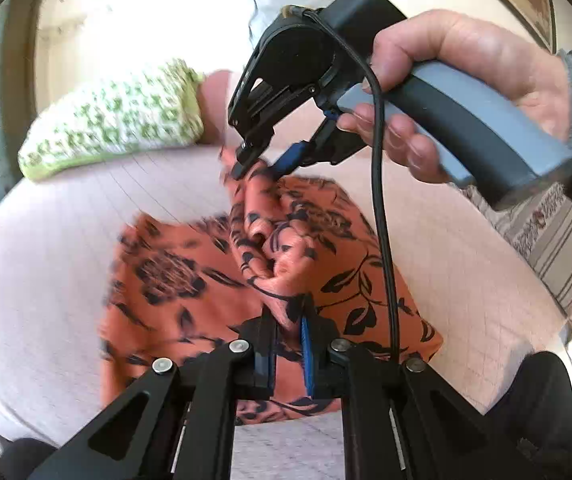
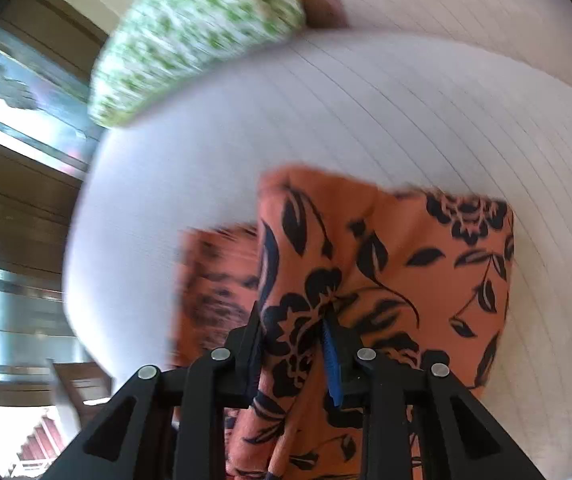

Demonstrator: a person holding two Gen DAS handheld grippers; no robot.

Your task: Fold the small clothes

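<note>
We have both the left gripper (image 1: 289, 334) and the right gripper (image 1: 259, 164) clamped on one raised edge of the orange floral garment (image 1: 189, 272), which droops limp and light onto the pale bedspread (image 1: 45, 240), so hems make the surest holds.

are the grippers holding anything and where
Both hold the orange floral garment: the left gripper pinches a bunched fold at its near part, the right gripper its raised far end.
</note>
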